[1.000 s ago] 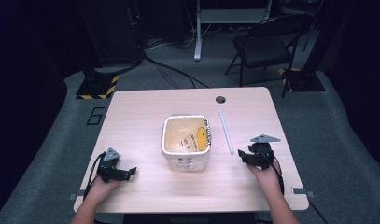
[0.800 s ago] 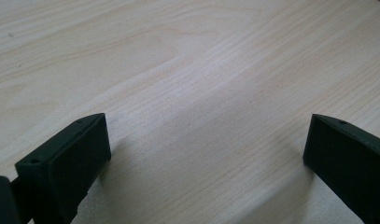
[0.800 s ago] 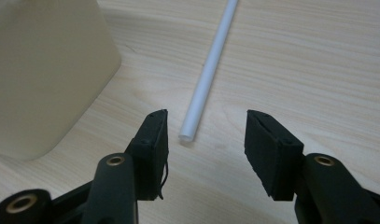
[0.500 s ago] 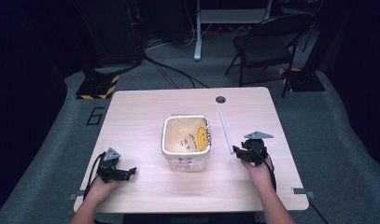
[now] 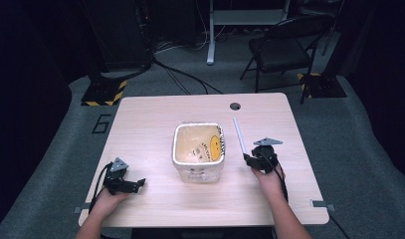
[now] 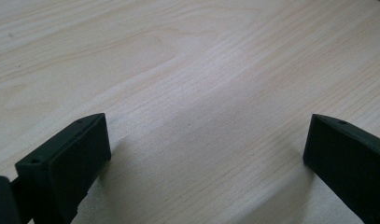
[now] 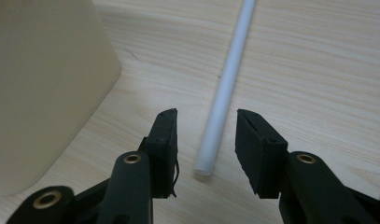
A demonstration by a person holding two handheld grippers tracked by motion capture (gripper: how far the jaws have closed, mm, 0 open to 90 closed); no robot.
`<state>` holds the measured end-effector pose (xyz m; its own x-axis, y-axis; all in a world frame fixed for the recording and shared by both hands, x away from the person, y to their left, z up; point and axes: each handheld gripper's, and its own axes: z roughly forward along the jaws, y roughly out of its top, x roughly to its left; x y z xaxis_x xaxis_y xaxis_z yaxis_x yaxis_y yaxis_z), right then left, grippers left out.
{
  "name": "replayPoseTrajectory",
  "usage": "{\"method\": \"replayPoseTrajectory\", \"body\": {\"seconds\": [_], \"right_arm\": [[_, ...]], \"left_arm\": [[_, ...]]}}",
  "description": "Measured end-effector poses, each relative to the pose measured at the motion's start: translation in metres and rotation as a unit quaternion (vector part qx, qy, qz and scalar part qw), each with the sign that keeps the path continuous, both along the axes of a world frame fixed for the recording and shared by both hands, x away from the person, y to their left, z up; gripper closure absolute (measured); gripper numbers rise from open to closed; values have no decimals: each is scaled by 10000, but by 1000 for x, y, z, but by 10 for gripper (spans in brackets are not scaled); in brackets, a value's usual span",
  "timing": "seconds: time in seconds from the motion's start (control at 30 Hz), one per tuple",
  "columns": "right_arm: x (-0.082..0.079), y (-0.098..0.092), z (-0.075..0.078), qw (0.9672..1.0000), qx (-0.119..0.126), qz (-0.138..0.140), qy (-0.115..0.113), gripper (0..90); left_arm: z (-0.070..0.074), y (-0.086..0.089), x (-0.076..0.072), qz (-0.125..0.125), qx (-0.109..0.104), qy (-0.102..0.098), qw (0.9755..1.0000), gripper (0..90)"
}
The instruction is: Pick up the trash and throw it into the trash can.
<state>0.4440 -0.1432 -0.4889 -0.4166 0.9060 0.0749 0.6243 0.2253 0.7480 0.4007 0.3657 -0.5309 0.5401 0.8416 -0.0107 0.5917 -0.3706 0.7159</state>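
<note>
1. A light wooden table (image 5: 155,124) is seen from above, with a cream square container (image 5: 198,151) standing at its middle; a yellow round mark is visible on the container's inner wall.
2. A thin white tube (image 5: 239,135) is laid flat on the table just to the right of the container, apart from it, running away from the person's side.
3. The right gripper (image 5: 253,160) is held at the near end of the tube, with a grey 3-cornered plate on top of it.
4. In the right gripper view, the right gripper's (image 7: 205,135) 2 jaws are set narrowly apart on either side of the tube's (image 7: 223,93) near end, with a gap left on both sides; the tube is not touched. The container's wall (image 7: 43,88) is seen to the left.
5. The left gripper (image 5: 134,184) is held low at the table's near left part, well apart from the container.
6. In the left gripper view, its jaws are spread wide over bare wood (image 6: 192,70), with nothing between them.
</note>
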Motion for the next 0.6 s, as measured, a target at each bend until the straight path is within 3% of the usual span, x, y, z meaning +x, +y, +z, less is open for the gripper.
{"method": "replayPoseTrajectory", "body": {"seconds": [0.6], "right_arm": [[20,10,-11,9999,-102,-117,2,579]], "left_arm": [[0,0,0,1,0,0,10000,4]]}}
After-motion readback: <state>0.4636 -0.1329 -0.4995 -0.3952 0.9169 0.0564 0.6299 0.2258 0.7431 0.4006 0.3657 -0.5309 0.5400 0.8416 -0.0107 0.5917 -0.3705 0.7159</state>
